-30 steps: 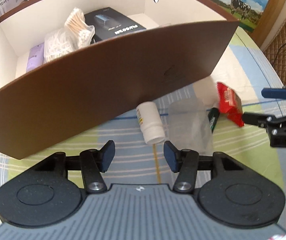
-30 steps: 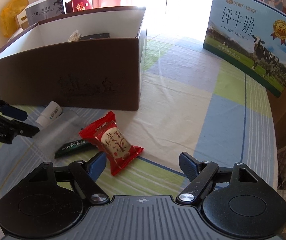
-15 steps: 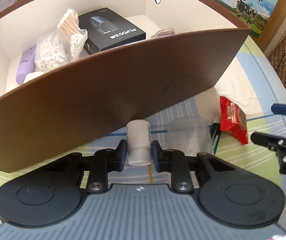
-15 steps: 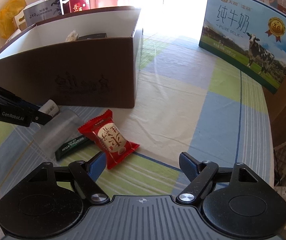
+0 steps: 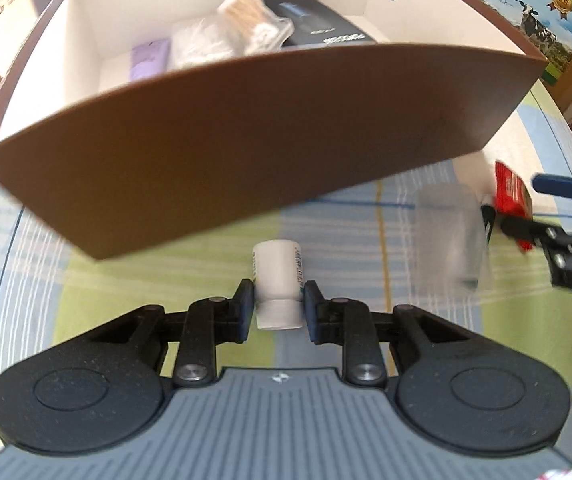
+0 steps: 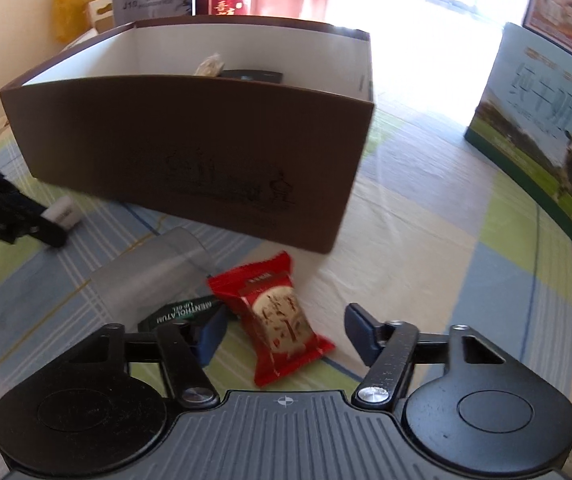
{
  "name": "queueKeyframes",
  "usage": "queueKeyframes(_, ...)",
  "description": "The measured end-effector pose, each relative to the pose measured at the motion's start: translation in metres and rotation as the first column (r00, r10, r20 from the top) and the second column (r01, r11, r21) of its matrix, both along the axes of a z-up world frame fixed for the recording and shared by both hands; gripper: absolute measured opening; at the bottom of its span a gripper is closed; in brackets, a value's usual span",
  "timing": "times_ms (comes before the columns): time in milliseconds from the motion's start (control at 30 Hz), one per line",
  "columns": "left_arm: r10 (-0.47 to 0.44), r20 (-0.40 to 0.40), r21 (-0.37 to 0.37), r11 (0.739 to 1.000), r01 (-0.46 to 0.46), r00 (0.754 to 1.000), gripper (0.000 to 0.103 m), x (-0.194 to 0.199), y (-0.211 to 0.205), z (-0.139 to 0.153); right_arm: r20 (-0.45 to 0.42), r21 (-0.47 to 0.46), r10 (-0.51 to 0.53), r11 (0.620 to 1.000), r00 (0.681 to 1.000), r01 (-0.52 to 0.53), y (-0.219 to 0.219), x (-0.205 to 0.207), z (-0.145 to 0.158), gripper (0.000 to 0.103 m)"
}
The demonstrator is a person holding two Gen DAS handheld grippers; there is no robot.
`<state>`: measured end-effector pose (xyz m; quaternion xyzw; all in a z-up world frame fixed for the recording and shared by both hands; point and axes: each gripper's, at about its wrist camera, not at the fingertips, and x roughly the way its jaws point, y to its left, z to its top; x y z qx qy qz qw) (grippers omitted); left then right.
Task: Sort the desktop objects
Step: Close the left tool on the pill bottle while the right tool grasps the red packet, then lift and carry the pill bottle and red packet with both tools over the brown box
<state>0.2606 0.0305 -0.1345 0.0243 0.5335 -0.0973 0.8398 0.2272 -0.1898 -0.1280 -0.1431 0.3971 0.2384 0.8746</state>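
A small white bottle [image 5: 277, 280] lies on the checked cloth in front of the brown box [image 5: 269, 136], and my left gripper [image 5: 278, 305] is shut on it near its cap end. In the right wrist view the same bottle [image 6: 61, 213] shows at the left edge, held by the left gripper's black fingers. My right gripper [image 6: 286, 330] stands open, with a red snack packet [image 6: 275, 314] lying between its fingers. A dark green lip balm box [image 6: 179, 312] lies beside the left fingertip. A clear plastic cup [image 6: 153, 274] lies on its side behind it.
The brown box [image 6: 189, 160] is open at the top and holds cotton swabs [image 5: 245, 20], a black carton [image 5: 318, 24] and a purple item [image 5: 147, 58]. A milk carton box [image 6: 542, 136] stands at the right. More boxes and a yellow bag sit behind.
My left gripper moved onto the white bottle, shut on it, and has drawn it back from the box. My right gripper advanced until the red packet lies between its open fingers.
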Motion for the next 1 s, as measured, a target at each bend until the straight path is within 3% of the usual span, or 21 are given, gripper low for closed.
queueKeyframes(67, 0.011, -0.009, -0.009, 1.0, -0.011, 1.0, 0.022, -0.005, 0.006, 0.0, -0.017, 0.012, 0.01, 1.0, 1.0, -0.01, -0.001, 0.003, -0.003, 0.036)
queueKeyframes(133, 0.025, -0.017, -0.02, 0.999, -0.026, 1.0, 0.022, -0.008, 0.011, 0.0, -0.051, 0.02, 0.004, 1.0, 0.999, -0.003, -0.002, 0.006, -0.006, 0.025)
queueKeyframes(300, 0.049, -0.024, -0.031, 0.998, -0.049, 0.999, 0.022, -0.007, 0.016, -0.002, -0.096, 0.03, -0.043, 0.998, 0.994, 0.047, -0.006, -0.001, -0.005, 0.024)
queueKeyframes(600, 0.022, -0.021, 0.016, 1.0, -0.021, 1.0, 0.022, -0.008, 0.011, -0.002, -0.171, 0.044, -0.152, 0.986, 0.974, 0.161, -0.023, -0.026, 0.001, 0.024)
queueKeyframes(1000, -0.032, -0.048, -0.008, 0.999, 0.032, 0.998, 0.022, -0.034, 0.0, 0.001, -0.25, 0.064, -0.177, 0.978, 0.952, 0.199, -0.032, -0.058, 0.011, 0.024)
